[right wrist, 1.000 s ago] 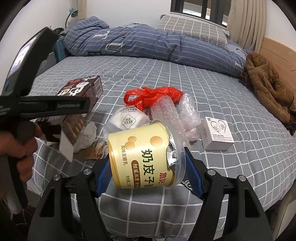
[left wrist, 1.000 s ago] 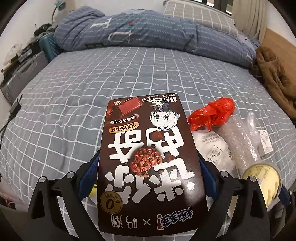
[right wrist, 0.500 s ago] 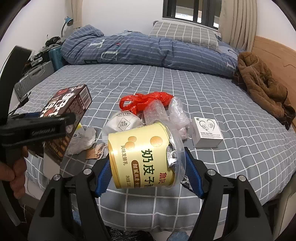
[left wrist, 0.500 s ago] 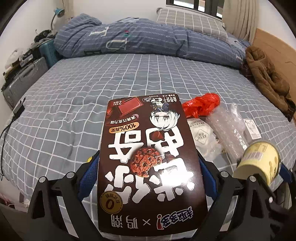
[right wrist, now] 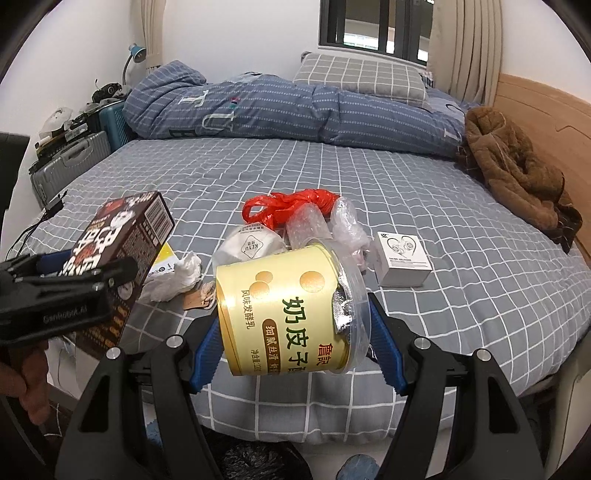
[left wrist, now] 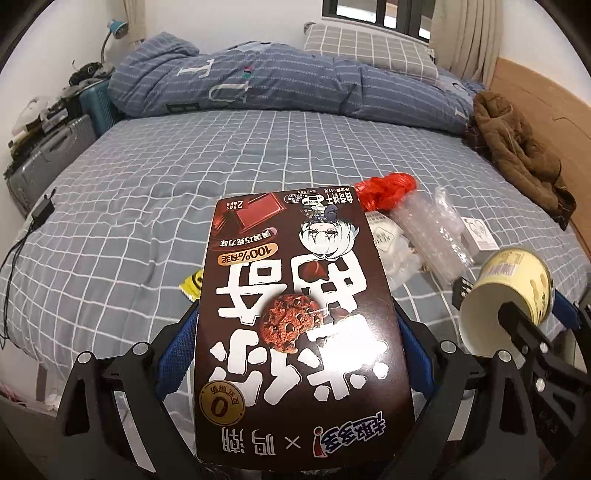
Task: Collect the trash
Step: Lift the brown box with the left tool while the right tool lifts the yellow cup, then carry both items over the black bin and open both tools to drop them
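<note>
Both grippers pulled back from bed [right wrist: 369, 177]: left gripper [left wrist: 295, 332] clamps cookie box [left wrist: 295, 314], right gripper [right wrist: 291, 325] clamps yellow cup [right wrist: 284, 310]. Remaining trash at 12 o'clock. Bin drop next, I judge.

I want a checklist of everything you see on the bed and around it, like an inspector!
Surface: bed with a grey checked sheet.
Job's things: brown cookie box and yellow yogurt tub both held; red plastic bag, bubble wrap, mask packet, crumpled tissue, yellow wrapper, white earphone box lie on the sheet.
Clutter: brown jacket, blue duvet.
Grippers: left gripper clamps the box; right gripper clamps the tub.
Cables: black charger and cord at the bed's left edge.
Surroundings: suitcases, desk lamp, window, curtains.
</note>
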Demonstrator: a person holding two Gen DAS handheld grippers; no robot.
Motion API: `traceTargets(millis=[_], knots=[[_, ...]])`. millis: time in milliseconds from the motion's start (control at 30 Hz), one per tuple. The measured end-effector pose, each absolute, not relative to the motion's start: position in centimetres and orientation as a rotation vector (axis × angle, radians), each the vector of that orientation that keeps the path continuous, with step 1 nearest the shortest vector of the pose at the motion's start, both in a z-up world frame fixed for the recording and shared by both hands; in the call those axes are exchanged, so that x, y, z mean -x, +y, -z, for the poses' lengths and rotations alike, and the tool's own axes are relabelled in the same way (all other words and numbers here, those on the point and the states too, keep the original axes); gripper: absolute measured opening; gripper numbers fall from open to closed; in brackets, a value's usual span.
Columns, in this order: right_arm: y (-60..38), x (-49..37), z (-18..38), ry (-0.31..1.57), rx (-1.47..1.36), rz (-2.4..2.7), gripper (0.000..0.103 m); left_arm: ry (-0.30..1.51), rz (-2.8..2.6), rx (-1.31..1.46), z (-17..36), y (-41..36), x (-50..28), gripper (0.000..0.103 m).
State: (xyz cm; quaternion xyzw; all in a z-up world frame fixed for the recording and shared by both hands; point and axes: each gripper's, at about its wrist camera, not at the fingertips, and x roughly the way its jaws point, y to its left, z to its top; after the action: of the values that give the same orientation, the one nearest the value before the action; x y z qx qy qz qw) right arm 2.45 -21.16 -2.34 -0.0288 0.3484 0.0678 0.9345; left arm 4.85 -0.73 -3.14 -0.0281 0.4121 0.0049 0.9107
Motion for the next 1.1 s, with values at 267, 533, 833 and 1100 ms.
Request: traceTargets(millis=[267,533,833,1100], knots=[[-21.0,-1.0,1.5,0.691,0.059,-0.137,0.067,0.85,-0.001,0.056,3.4,-0.9,-2.3,0.091],[-20.8,0.5,1.7,0.698,0.061,-0.143,0.067,0.849,0.004,0.068,3.6,-0.8,-0.2,0.091],[-21.1,2.3,2.1,0.715,0.054,-0.141,0.067,0.858,0.004,0.052,4.0,-1.0,2.5,0.091],[-21.2,3.8,3.4,0.752,0.046,-0.15,0.067,0.893,0.017,0.038,5.8,-1.4,4.4,0.091]])
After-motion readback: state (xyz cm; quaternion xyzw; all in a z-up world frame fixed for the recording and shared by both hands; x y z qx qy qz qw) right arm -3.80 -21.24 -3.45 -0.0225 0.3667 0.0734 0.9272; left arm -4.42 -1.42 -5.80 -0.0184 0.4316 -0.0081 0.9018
